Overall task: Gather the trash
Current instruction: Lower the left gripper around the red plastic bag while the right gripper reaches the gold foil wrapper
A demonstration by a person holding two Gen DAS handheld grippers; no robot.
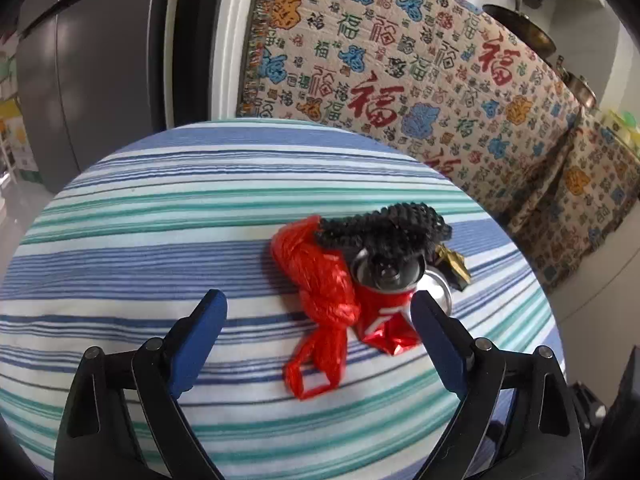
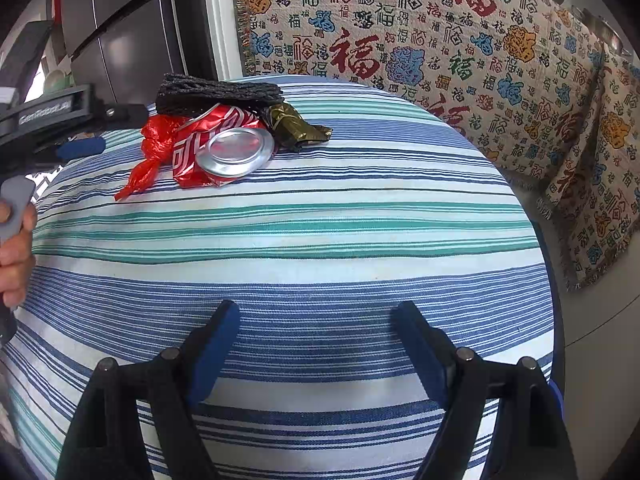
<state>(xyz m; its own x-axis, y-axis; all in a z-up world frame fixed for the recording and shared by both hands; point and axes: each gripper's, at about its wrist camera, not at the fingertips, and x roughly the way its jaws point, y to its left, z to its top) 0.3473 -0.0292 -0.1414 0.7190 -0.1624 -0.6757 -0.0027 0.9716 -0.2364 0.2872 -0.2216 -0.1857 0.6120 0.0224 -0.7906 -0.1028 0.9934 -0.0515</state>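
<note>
The trash sits in one heap on the striped worktop (image 2: pixel 320 240): a crushed can (image 2: pixel 224 152), a red bag (image 1: pixel 320 280) touching it, black netting (image 2: pixel 216 96) on top, and a dark wrapper (image 2: pixel 300 128) just beside. The left hand-held gripper (image 1: pixel 318 312) is released, spread around the bag and can, seemingly about to pick; closing on one item comes next. The right hand-held gripper (image 2: pixel 316 320) is released, well apart.
</note>
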